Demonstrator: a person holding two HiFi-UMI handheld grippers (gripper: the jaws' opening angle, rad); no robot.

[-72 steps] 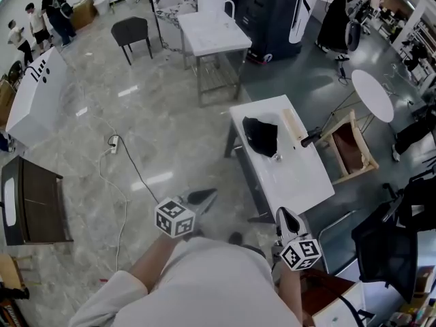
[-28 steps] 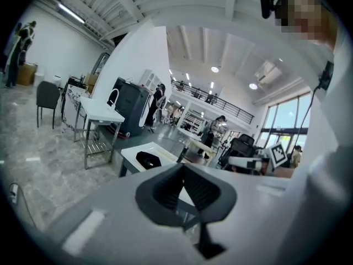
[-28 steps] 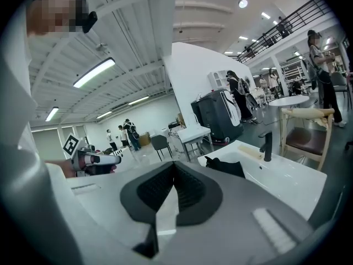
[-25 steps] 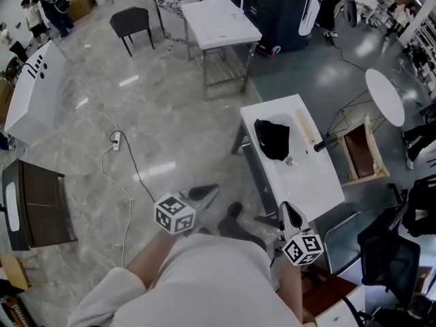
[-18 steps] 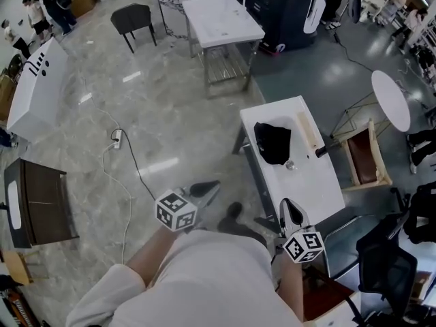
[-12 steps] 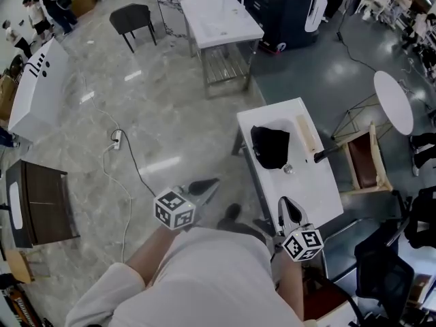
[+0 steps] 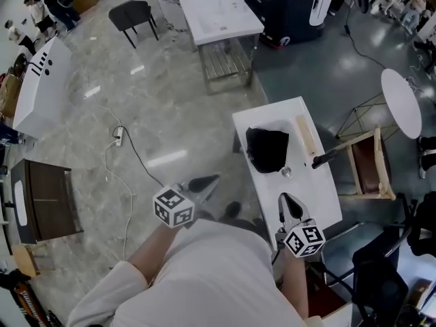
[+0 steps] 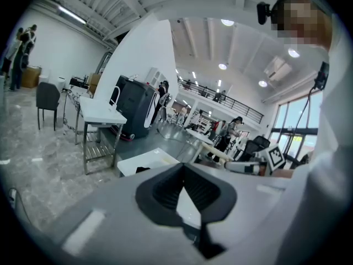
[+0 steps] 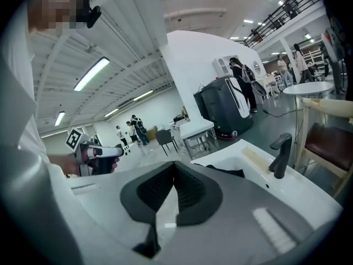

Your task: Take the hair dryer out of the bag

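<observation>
Your left gripper (image 7: 203, 184) and right gripper (image 7: 287, 206): jaws closed, empty. Bag (image 7: 267, 148) lies on table (image 7: 310, 189), far end; dryer unseen, presumably inside. Risk: closed jaws shove bag off edge.

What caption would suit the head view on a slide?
Left tongs and right tongs, both shut, held before a bag on a sink.

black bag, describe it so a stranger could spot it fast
Find the white sink counter just ahead of the person, nearer than the other white table. The bag lies crumpled on its far half, left of the black faucet; it is the only soft thing there.
</observation>
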